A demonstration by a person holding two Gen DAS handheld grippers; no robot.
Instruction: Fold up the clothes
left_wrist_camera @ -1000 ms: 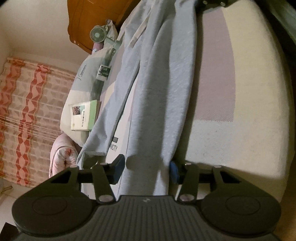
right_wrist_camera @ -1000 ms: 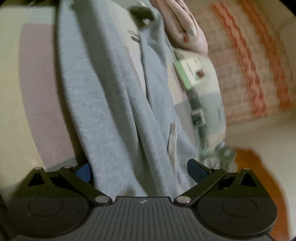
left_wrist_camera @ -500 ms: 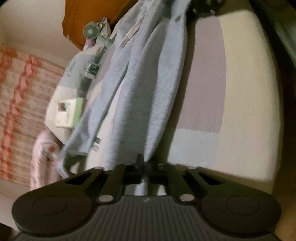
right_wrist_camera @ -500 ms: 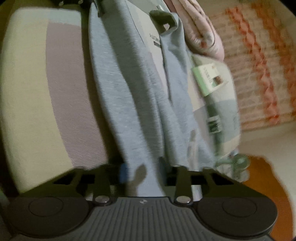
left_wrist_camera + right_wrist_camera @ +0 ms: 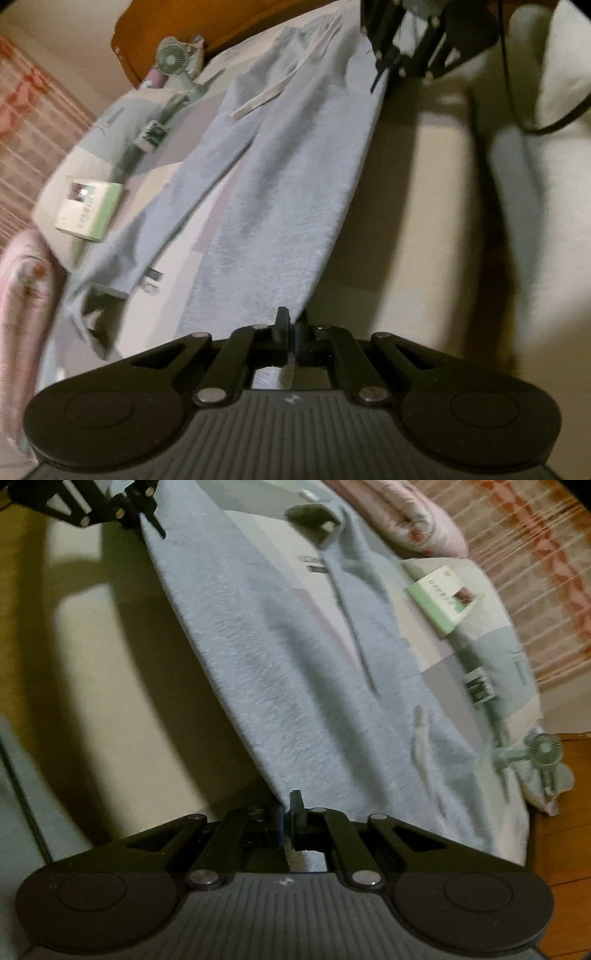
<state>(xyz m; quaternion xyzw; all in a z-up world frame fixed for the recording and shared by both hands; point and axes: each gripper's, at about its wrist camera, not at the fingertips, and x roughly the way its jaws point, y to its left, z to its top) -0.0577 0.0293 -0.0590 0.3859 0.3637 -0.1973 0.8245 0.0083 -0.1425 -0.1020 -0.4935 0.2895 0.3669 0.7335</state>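
1. We have both grippers clamped on the trousers (image 5: 280, 192): the left gripper (image 5: 291, 325) pinches the near end of one leg, and the right gripper (image 5: 287, 808) pinches the waist end on the same long edge. In each wrist view the other gripper shows at the far end of that edge.
2. In both views the jaws are together with grey cloth between them, so each grip looks real and not just a touch.
3. The trousers lie along the bed (image 5: 424, 206), one long edge raised between our two grips, the rest resting on the sheet. The second leg trails off to the left in the left view, apart from the first (a gap of sheet shows between them).
4. As we judge it, the task is at its start: the grip is taken, no fold is laid yet. The legs are not stacked, and the drawstring (image 5: 273, 92) lies loose near the waist.
5. What is left, we think: bring the raised leg over onto the other, then fold the length down.
6. A box (image 5: 88, 210) and a fan (image 5: 173, 59) lie on the pillow at the far side, clear of the cloth but near the second leg.
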